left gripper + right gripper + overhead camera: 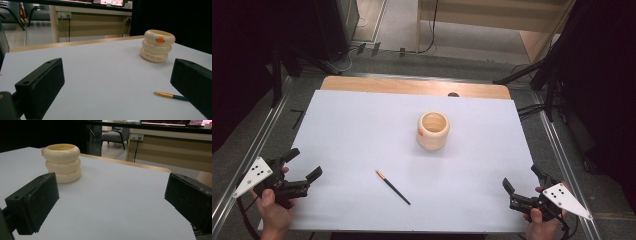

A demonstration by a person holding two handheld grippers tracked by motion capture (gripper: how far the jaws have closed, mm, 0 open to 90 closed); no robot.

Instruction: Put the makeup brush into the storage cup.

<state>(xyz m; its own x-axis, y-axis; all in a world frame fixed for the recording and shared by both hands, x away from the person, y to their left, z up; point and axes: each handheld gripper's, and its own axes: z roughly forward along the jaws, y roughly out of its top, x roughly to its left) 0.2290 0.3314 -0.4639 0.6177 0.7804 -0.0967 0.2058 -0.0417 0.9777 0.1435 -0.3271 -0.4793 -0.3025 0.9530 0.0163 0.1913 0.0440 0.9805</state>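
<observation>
A cream ribbed ring-stacked pot [433, 131] stands mid-bench; a dark gold-tipped pen [392, 187] lies at its 7 o'clock. Left gripper [304, 164] and right gripper [521, 178] are both spread, empty.

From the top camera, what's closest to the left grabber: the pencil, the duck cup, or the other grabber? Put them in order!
1. Pencil: just right of the left gripper, near the table's front.
2. Duck cup: farther, past the middle.
3. Right gripper: farthest, at the opposite front corner.
</observation>
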